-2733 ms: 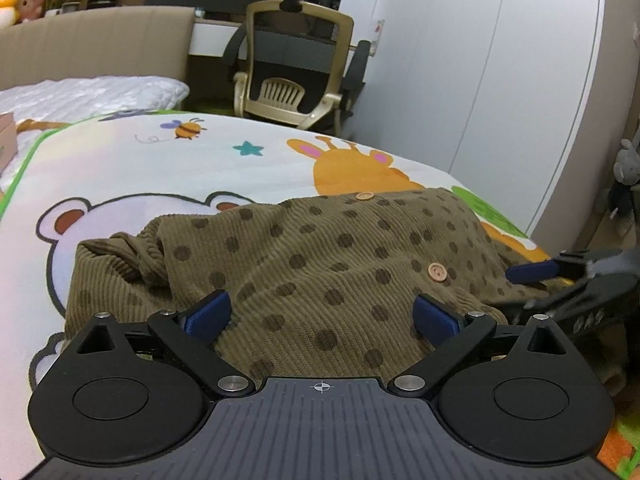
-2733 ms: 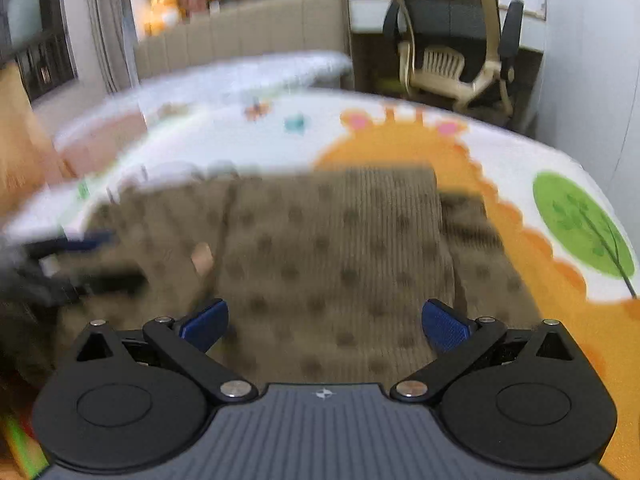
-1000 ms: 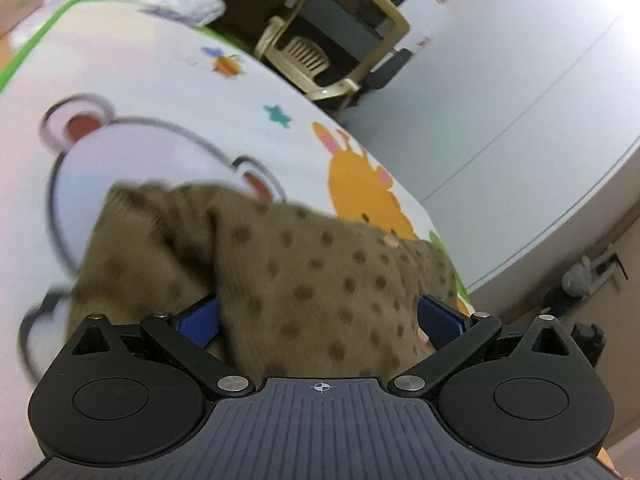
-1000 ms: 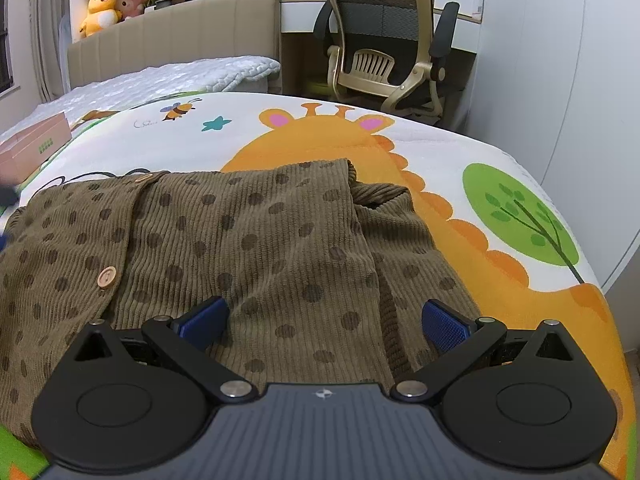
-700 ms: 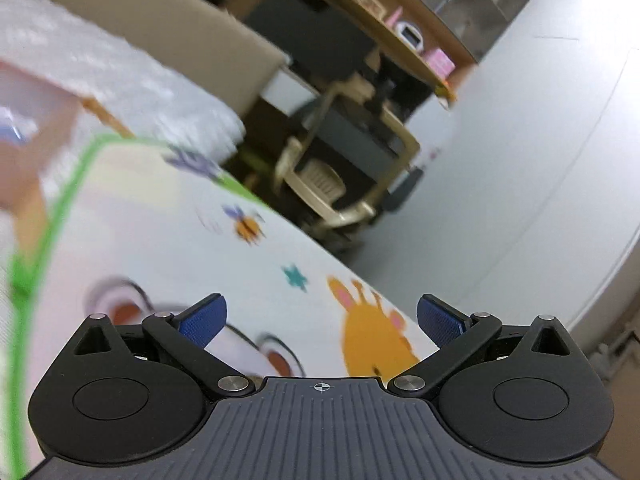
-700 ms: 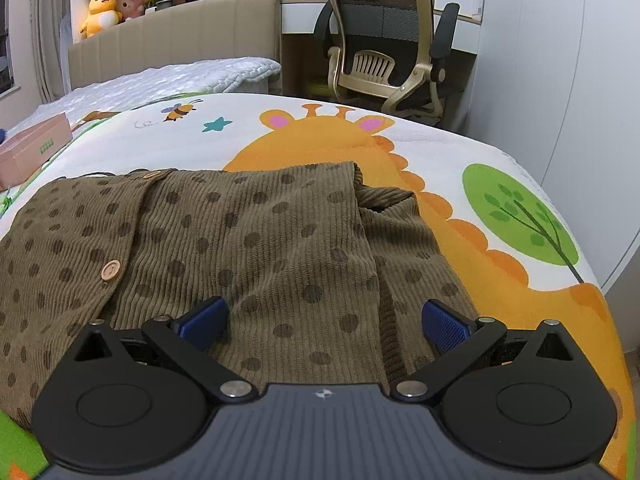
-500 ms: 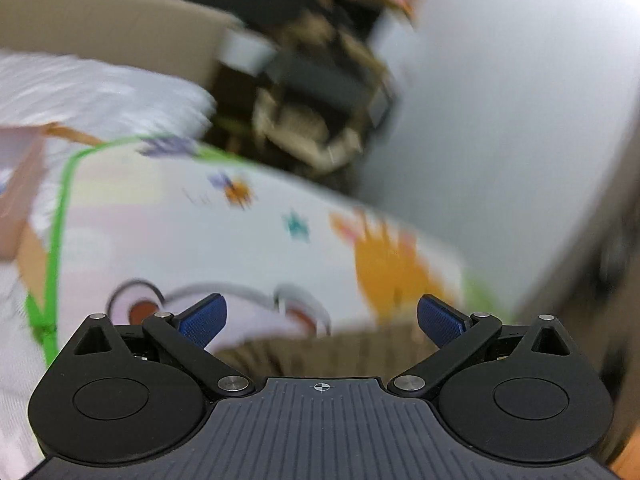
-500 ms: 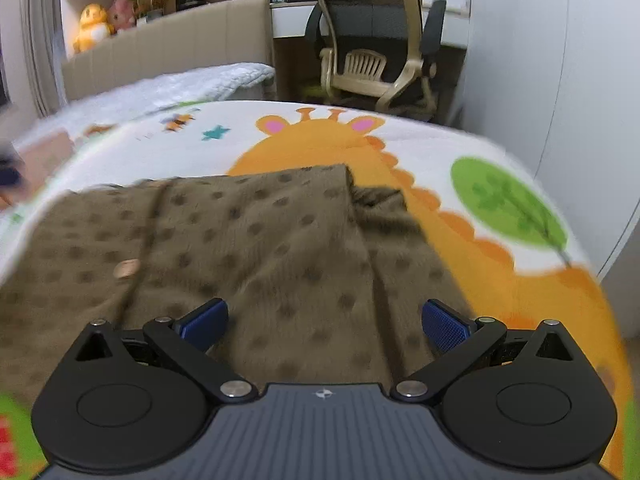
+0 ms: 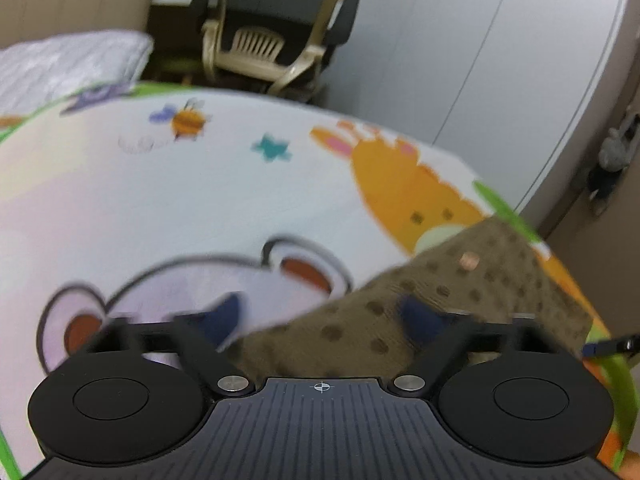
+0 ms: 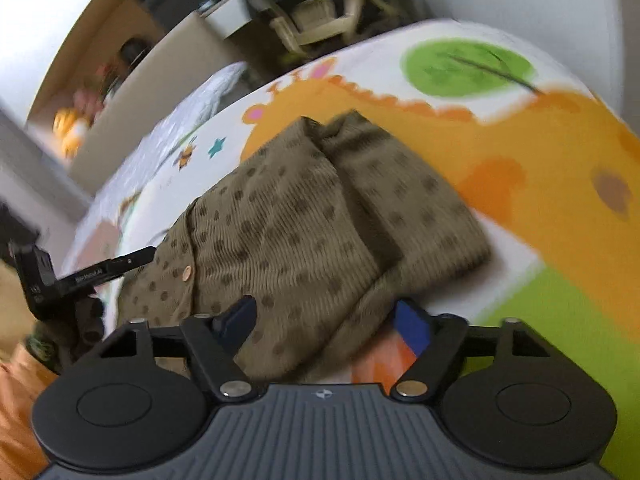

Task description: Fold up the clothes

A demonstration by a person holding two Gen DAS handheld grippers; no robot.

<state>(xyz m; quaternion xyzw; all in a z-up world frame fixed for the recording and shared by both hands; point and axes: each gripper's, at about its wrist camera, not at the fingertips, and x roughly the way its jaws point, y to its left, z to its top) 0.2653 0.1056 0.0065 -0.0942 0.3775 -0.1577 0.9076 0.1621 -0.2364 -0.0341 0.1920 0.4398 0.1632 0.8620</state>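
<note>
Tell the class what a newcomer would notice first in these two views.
The brown polka-dotted corduroy garment lies part-folded mid-frame on the cartoon animal play mat, just ahead of the right gripper. In the left view, the open left gripper points at its corner.

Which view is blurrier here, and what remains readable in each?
Left wrist: motion blur smears the play mat and the brown dotted garment. Right wrist: tilted, blurred mostly at the edges; garment dots and a button remain readable.
</note>
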